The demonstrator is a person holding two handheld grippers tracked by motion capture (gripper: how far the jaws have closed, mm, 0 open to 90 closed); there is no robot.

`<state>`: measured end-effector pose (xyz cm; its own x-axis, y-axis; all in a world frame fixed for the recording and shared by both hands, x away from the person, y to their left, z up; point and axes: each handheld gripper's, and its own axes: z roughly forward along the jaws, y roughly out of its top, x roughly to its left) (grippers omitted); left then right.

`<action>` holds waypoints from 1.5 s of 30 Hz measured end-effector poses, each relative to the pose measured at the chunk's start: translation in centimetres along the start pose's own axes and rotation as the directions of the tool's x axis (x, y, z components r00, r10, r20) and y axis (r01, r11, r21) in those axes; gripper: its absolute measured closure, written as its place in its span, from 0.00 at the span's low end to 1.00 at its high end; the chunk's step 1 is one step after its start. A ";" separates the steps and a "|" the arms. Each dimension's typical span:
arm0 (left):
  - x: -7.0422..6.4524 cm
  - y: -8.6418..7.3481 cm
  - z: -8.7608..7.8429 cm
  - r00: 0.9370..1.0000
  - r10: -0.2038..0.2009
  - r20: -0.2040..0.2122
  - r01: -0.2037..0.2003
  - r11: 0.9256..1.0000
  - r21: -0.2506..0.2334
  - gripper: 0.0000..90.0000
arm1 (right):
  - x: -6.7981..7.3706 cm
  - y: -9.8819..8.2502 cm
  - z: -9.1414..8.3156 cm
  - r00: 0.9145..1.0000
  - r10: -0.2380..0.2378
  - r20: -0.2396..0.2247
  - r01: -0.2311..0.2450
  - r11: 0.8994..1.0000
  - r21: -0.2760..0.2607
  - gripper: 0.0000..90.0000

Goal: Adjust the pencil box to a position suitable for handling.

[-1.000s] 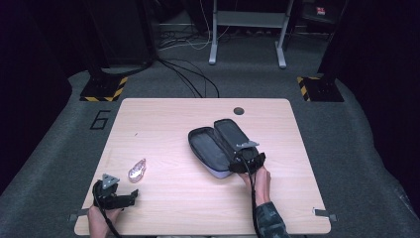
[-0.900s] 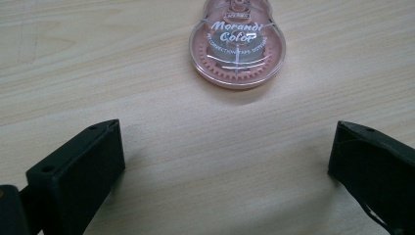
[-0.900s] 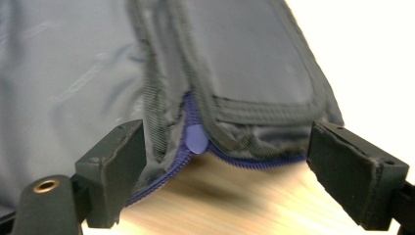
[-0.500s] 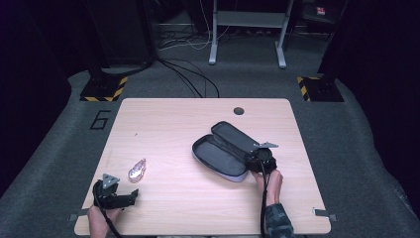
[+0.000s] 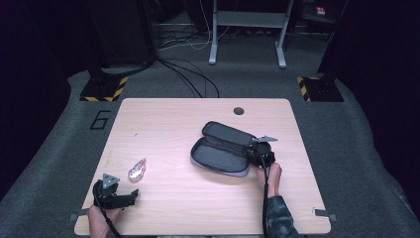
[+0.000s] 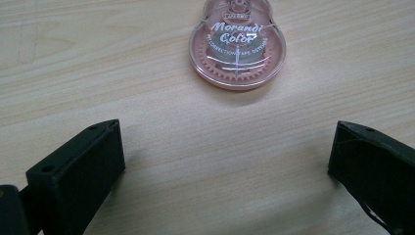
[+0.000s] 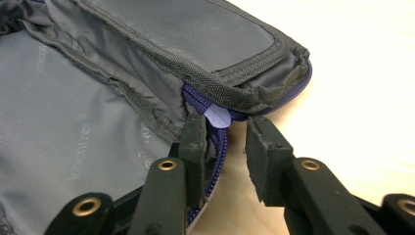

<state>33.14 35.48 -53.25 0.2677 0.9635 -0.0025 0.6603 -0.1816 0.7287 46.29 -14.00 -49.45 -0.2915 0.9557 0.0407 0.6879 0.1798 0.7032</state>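
An open dark grey pencil case [image 5: 223, 152] with a purple zip lies right of the table's middle. My right gripper [image 5: 261, 152] is at its right end. In the right gripper view, the case [image 7: 98, 112] has its zipped rim [image 7: 219, 147] between the jaws of the right gripper [image 7: 225, 129]. One pad lies against the lining inside, while the other stands a little off the rim. These jaws have just been closing. A pink correction tape [image 6: 237, 51] lies just ahead of my left gripper [image 6: 227, 147], which is wide open over bare wood near the front left corner [image 5: 119, 194].
The correction tape [image 5: 137, 171] lies left of the case, with bare table [image 5: 168, 124] between them. A round cable hole [image 5: 239, 110] sits near the far edge. Cables and stand feet are on the floor beyond.
My right gripper has moved to the right along the case, and the case has shifted right with it. Its jaws have narrowed. The left gripper has stayed put.
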 end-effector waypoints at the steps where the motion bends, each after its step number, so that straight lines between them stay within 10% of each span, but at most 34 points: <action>1: 0.0 0.0 0.0 1.000 0.000 -0.003 0.000 1.000 -0.003 0.00 | 0.0 0.2 0.1 1.000 -0.007 -0.007 0.007 1.000 -0.001 0.79; 15: 0.0 0.0 0.0 1.000 0.000 -0.003 -0.001 1.000 -0.005 0.00 | 0.8 1.7 2.0 0.987 -0.094 -0.128 0.092 0.996 -0.016 0.80; 37: 0.0 0.0 0.0 1.000 0.004 0.004 -0.004 1.000 0.002 0.00 | 0.8 3.5 3.8 0.976 -0.122 -0.179 0.122 0.992 -0.010 0.83; 41: 0.0 0.0 0.0 1.000 0.002 0.001 -0.002 1.000 -0.004 0.00 | 0.9 3.5 3.8 0.977 -0.115 -0.178 0.117 0.993 -0.004 0.72; 42: 0.0 0.0 0.0 1.000 0.007 0.007 -0.007 1.000 0.002 0.00 | 0.9 3.6 3.3 0.977 -0.104 -0.188 0.108 0.994 0.014 0.50; 45: 0.0 0.0 0.0 1.000 0.008 0.008 -0.008 1.000 0.002 0.00 | 0.6 3.6 2.2 0.976 -0.086 -0.200 0.085 0.996 -0.013 0.34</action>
<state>33.13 35.48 -53.24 0.2789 0.9603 -0.0021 0.6595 -0.1900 0.7273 50.00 -12.24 -48.43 -0.4770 0.8705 0.1212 0.6516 0.2577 0.7135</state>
